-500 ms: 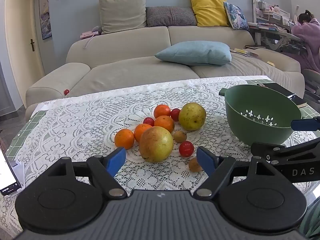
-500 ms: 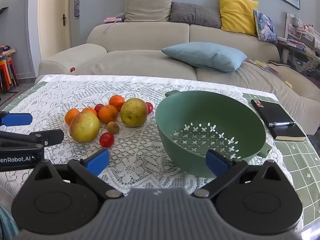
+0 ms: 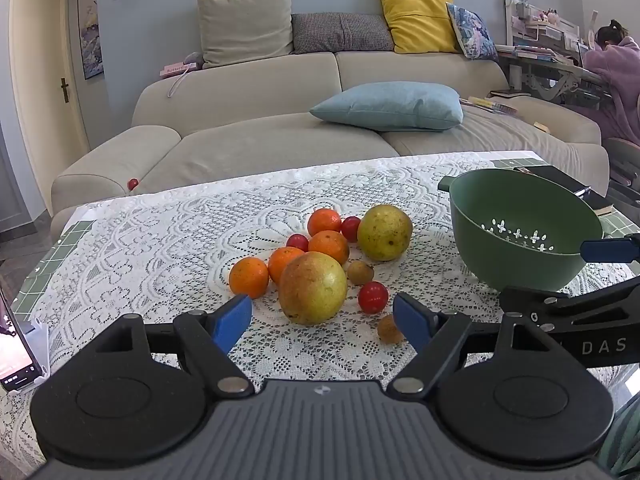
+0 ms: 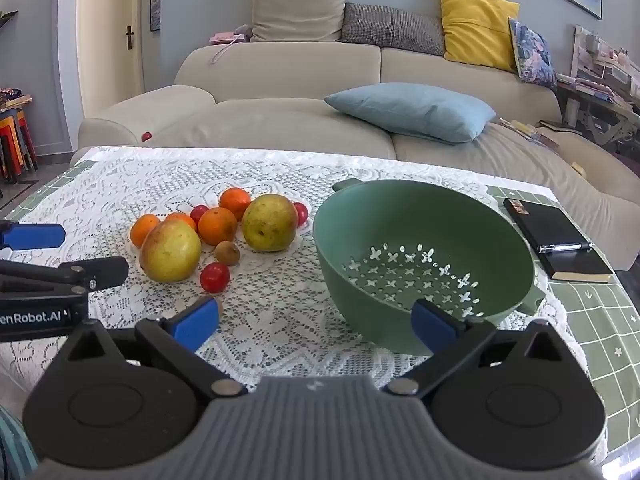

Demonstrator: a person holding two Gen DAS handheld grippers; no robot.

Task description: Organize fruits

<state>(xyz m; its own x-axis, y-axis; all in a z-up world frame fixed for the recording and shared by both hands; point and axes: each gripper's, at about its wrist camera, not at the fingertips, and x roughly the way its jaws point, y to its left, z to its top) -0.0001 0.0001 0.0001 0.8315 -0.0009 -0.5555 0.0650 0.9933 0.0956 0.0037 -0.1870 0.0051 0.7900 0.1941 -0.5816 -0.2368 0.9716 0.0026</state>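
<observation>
A pile of fruit lies on the lace tablecloth point(image 3: 160, 248): two large yellow-green pears point(image 3: 313, 288) point(image 3: 384, 232), several oranges point(image 3: 249, 277), red cherry tomatoes point(image 3: 373, 297) and small brown fruits point(image 3: 389, 329). An empty green colander point(image 3: 520, 236) stands to their right, also in the right wrist view point(image 4: 424, 256). My left gripper point(image 3: 322, 320) is open and empty just in front of the near pear. My right gripper point(image 4: 314, 320) is open and empty before the colander's near rim.
A black notebook with a pen point(image 4: 556, 240) lies right of the colander. A phone on a stand point(image 3: 16, 344) is at the table's left edge. A beige sofa point(image 3: 320, 120) with cushions runs behind the table. A person sits at a desk point(image 3: 616, 80) far right.
Both grippers have moved slightly forward and left over the table; the fruit and colander have not moved.
</observation>
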